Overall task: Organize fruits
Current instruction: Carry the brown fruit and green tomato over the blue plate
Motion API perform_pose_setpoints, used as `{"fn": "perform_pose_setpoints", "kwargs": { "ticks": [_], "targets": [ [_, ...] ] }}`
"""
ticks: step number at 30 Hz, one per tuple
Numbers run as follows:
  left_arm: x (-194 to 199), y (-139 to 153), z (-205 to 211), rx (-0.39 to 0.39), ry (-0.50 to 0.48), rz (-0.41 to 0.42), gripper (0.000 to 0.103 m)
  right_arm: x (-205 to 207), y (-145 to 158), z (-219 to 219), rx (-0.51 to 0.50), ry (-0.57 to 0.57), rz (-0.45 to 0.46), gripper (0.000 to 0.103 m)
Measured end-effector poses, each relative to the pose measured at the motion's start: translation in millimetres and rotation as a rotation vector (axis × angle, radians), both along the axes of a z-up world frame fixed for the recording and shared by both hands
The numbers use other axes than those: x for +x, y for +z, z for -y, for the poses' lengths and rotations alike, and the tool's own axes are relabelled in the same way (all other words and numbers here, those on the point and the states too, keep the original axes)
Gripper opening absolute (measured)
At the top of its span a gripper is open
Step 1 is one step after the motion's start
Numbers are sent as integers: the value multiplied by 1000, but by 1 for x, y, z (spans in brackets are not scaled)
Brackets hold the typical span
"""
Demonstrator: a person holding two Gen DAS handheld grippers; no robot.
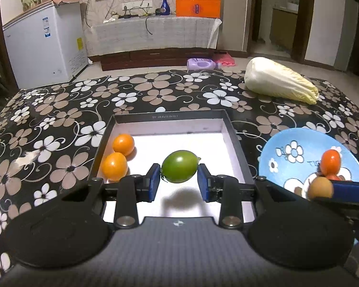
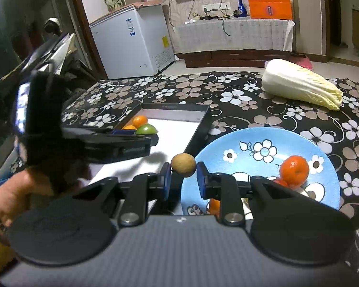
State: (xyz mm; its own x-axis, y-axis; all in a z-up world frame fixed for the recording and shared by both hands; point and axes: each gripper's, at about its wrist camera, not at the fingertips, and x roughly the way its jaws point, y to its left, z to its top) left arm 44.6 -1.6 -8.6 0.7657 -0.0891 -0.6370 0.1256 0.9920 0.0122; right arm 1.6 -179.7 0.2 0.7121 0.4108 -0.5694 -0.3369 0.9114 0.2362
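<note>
Currently left tongs [image 1: 179, 181] clamp round green fruit [image 1: 179, 169] over black-walled box [image 1: 234, 138]; right tongs [image 2: 183, 179] pinch small tan fruit [image 2: 183, 164].

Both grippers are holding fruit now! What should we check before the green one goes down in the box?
1. Left gripper squeezing green fruit: ok.
2. Green fruit is over the box: ok.
3. Bare white floor under it, two orange fruits off to one side: ok.
4. Right gripper squeezing brown fruit: ok.
5. Grippers far enough apart not to bump: cannot tell.
</note>
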Motion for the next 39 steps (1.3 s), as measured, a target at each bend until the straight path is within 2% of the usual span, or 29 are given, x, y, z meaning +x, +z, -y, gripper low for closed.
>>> {"fn": "perform_pose_setpoints", "kwargs": {
  "ticks": [13, 22, 39],
  "targets": [
    [-38, 11, -2, -1, 9, 3, 39, -8, -2, -1, 11, -12, -7, 26],
    [-47, 18, 3, -2, -9, 20, 39, -14, -1, -2, 4, -18, -2, 26],
    [-52, 24, 39, -17, -80, 34, 39, -22, 2, 31, -7, -78, 1, 26]
  ]
}}
